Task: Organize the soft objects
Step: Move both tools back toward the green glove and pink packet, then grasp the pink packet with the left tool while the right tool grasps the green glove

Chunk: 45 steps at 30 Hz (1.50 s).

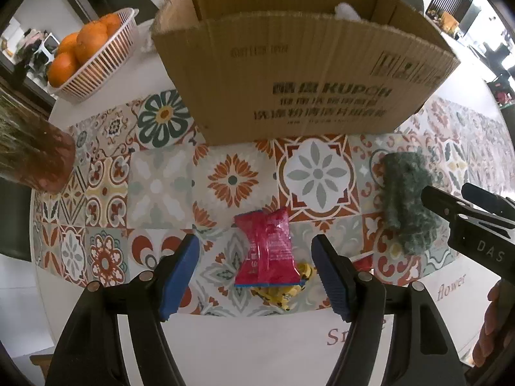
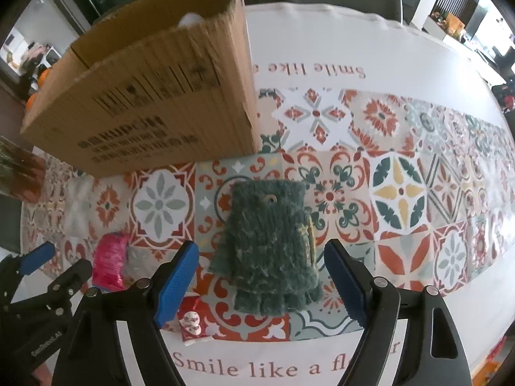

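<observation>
A red snack packet [image 1: 268,247] lies on the patterned tablecloth [image 1: 161,189], and my left gripper [image 1: 254,247] hovers open above it with blue pads [image 1: 180,273] on either side, not touching. A yellow toy [image 1: 286,292] peeks out under the packet. A dark green knitted glove [image 2: 272,247] lies flat to the right; my right gripper [image 2: 262,257] is open over it, straddling it without contact. The glove [image 1: 408,199] and the right gripper's black body [image 1: 476,225] show at the right of the left wrist view. The left gripper's finger [image 2: 35,257] and the packet [image 2: 109,263] appear at the left of the right wrist view.
An open cardboard box [image 1: 299,74] stands behind both items with something white inside [image 1: 347,11]. A pink basket of oranges [image 1: 93,54] sits far left, a brown vase [image 1: 38,160] at the left edge. A small red-and-white wrapper [image 2: 191,321] lies near the right gripper's left finger.
</observation>
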{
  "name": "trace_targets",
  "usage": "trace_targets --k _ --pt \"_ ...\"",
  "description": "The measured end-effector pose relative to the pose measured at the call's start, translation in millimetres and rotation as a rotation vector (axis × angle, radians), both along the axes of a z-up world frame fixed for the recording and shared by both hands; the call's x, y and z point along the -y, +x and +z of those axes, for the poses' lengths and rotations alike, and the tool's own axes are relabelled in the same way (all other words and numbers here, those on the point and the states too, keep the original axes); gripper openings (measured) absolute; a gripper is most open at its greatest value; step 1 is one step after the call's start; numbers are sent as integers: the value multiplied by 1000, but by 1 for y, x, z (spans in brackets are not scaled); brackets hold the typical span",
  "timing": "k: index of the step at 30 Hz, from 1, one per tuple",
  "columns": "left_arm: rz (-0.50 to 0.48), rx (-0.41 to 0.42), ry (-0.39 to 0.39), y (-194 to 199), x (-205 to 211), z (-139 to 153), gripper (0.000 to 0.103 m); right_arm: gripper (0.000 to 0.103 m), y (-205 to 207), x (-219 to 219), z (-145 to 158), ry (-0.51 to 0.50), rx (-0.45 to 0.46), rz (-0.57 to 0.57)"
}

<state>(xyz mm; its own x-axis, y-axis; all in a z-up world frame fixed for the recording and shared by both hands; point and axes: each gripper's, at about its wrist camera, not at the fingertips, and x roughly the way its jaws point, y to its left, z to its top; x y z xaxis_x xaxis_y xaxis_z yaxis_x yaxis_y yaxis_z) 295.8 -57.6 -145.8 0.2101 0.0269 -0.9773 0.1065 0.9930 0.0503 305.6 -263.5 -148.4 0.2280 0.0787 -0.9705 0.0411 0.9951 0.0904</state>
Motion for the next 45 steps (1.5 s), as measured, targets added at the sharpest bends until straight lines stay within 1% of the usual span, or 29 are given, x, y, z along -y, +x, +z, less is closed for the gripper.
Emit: trace_targets --k 6,18,22,24,25,26,28,30,31,32,34,35,36,38,41,45 --pt "5 -46 5 2 1 -20 72 81 2 2 -23 14 -48 -9" --pt "16 -97 32 5 5 -45 71 81 8 6 -59 30 -131 -31" --pt "20 -112 31 4 3 -54 70 81 9 5 -67 38 -134 -39" --pt "22 -118 32 4 2 -58 67 80 8 4 -69 36 -129 -46" --pt "23 -121 32 4 1 -60 66 78 8 4 -70 33 -126 -47" --pt "26 -125 29 5 0 -62 62 74 8 3 -70 27 -123 -47" --pt "33 -135 17 6 -3 -66 61 70 7 3 -69 20 -117 -52" --pt "32 -137 4 6 -3 -68 53 67 7 2 -66 19 -115 -48" --pt "32 -139 -5 7 -4 -69 51 64 7 2 -65 19 -112 -49" --pt "34 -142 -16 6 -4 -70 49 57 7 2 -63 18 -104 -51" --pt "36 -148 -34 5 -7 -73 48 48 6 3 -57 11 -87 -57" --pt "34 -144 -34 5 -7 -73 45 43 5 3 -55 15 -80 -59" --pt "30 -141 -35 5 -8 -74 45 41 4 4 -53 23 -70 -59" --pt "23 -138 -45 4 -8 -74 45 31 3 3 -47 28 -55 -58" --pt "18 -133 -63 1 -4 -70 44 24 2 5 -39 39 -37 -57" --pt "9 -105 -75 -4 -2 -59 43 21 -3 3 -28 58 -5 -62"
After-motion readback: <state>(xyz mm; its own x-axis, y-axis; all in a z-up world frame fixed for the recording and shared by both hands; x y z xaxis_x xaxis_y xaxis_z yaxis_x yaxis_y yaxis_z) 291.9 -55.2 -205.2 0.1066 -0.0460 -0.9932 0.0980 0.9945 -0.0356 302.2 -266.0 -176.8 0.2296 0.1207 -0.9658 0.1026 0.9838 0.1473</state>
